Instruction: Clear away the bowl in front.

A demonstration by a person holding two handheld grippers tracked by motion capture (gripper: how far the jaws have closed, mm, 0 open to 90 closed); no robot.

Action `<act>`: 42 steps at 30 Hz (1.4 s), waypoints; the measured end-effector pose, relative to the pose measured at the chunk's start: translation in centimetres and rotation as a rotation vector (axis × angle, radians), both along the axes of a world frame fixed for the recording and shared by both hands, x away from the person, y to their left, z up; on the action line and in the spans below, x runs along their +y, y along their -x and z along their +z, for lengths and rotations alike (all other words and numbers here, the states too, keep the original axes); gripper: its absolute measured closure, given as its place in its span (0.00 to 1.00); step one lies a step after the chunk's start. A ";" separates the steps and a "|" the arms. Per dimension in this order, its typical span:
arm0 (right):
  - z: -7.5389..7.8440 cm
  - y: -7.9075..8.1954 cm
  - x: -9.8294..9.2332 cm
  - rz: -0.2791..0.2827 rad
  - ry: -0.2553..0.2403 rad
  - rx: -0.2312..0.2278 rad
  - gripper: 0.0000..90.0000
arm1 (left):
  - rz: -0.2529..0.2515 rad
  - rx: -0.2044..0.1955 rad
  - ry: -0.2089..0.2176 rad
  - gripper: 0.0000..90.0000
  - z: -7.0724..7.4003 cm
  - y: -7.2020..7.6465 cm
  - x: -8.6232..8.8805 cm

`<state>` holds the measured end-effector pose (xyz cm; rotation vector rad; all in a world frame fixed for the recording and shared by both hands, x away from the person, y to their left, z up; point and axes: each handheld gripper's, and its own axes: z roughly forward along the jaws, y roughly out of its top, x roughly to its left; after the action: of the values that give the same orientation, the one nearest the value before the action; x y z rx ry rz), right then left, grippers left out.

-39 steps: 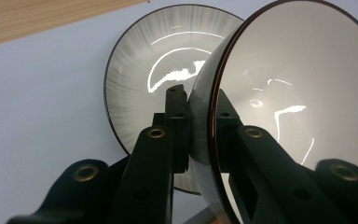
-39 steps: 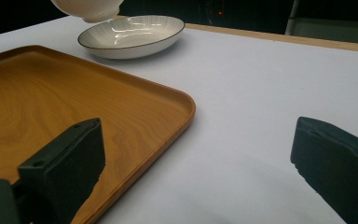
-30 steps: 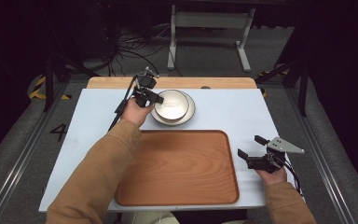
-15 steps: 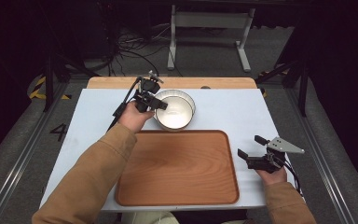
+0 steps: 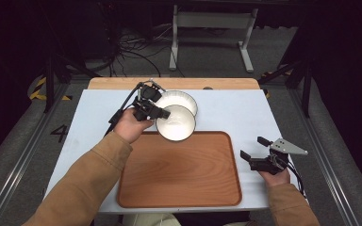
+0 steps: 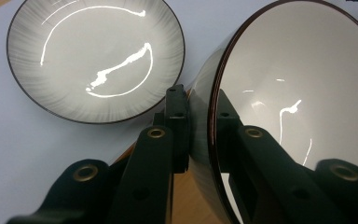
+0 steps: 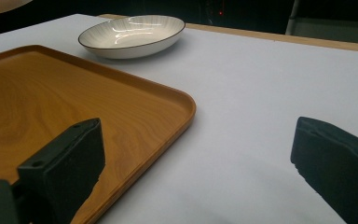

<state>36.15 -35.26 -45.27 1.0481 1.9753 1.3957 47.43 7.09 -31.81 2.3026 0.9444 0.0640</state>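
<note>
While the left gripper [image 5: 156, 112] pinches a white bowl's [image 5: 175, 123] rim at frame centre, striped plate [image 5: 181, 100] just behind, wooden tray [image 5: 179, 174] below, right gripper [image 5: 253, 148] wide open, empty, lower right.

A white bowl [image 5: 175, 123] with a thin dark rim is lifted clear and tilted, its glossy inside facing up and toward the person. It hangs over the far edge of the wooden tray [image 5: 179, 188], near that tray's far left corner, its rim pinched between the jaws of the left gripper [image 5: 159, 111]. A second dish [image 5: 185, 98], shallow, white with fine grey streaks and a dark rim, sits flat and upright on the desk [image 5: 231, 110] just beyond the tray's far edge, partly behind the lifted bowl.
</note>
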 end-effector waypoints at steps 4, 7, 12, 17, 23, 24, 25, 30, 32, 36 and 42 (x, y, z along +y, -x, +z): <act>0.0 0.0 0.0 0.000 -0.001 0.000 0.04 | -0.025 0.001 -0.009 0.91 -0.1 0.6 0.0; 0.0 0.0 0.0 0.000 0.000 0.000 0.04 | -0.041 0.007 -0.018 0.91 -0.2 1.4 -0.2; 0.0 0.0 0.0 0.000 0.000 0.000 0.04 | -0.069 0.006 -0.038 0.91 -0.5 2.1 -0.4; 0.0 0.0 0.0 0.000 0.000 0.000 0.04 | -0.091 0.011 -0.042 0.91 -0.7 2.4 -0.4; 0.0 0.0 0.0 0.001 0.000 0.000 0.04 | -0.155 0.013 -0.063 0.91 -1.3 3.2 -1.0; 0.0 0.0 0.0 0.002 0.000 0.000 0.04 | -0.154 0.017 -0.065 0.91 -1.4 3.3 -1.1; 0.0 0.0 0.0 0.002 0.000 0.000 0.04 | -0.165 0.014 -0.070 0.91 -1.4 3.4 -1.2; 0.0 0.0 0.0 0.001 0.000 -0.001 0.04 | -0.183 0.024 -0.077 0.91 -1.9 3.6 -1.5; 0.0 0.0 0.0 0.001 0.000 0.000 0.04 | -0.198 0.022 -0.094 0.91 -2.2 3.7 -1.7; 0.0 0.0 0.0 -0.002 -0.002 0.001 0.04 | -0.209 0.030 -0.108 0.91 -2.9 3.8 -2.1; 0.0 0.0 0.0 -0.002 -0.002 0.001 0.04 | -0.213 0.044 -0.125 0.91 -3.9 4.0 -2.6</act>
<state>36.13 -35.24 -45.26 1.0508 1.9739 1.3964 43.38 4.53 -35.68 2.5168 0.7290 -0.0179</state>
